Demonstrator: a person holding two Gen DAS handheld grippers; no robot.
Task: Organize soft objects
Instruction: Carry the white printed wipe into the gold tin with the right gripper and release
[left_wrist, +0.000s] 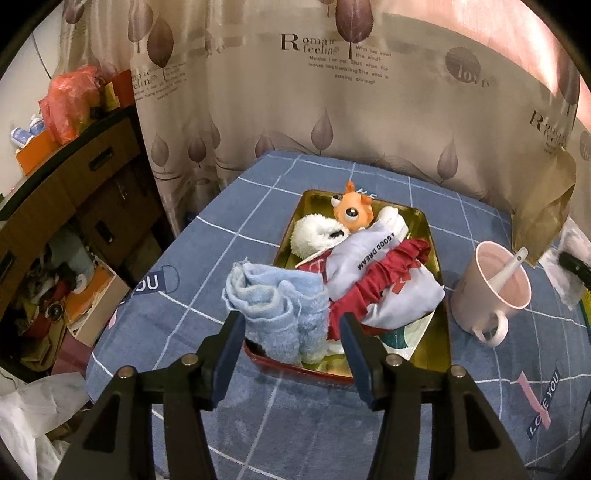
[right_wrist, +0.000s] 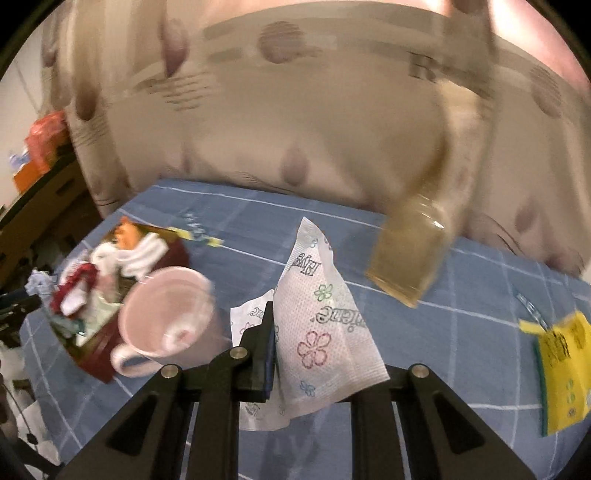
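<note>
A gold-lined red tray (left_wrist: 295, 369) on the blue checked cloth holds a white plush (left_wrist: 310, 236), an orange toy head (left_wrist: 351, 210), a grey "A GOOD DREAM" pillow (left_wrist: 365, 258) and red ruffled cloth (left_wrist: 369, 291). A light blue towel (left_wrist: 277, 302) sits bunched at the tray's near end. My left gripper (left_wrist: 291, 325) hovers open around it, and the right pad stands clear of the towel. My right gripper (right_wrist: 275, 332) is shut on a white flower-printed paper napkin (right_wrist: 321, 325), held above the cloth. The napkin hides its right finger. The tray (right_wrist: 99, 358) shows blurred at left.
A pink mug (left_wrist: 491, 291) with a white spoon (left_wrist: 511, 266) stands right of the tray, also seen as the mug (right_wrist: 166, 314). A brown paper bag (left_wrist: 543, 221) hangs by the curtain. A yellow packet (right_wrist: 561, 369) lies at far right. Cluttered shelves stand left of the table.
</note>
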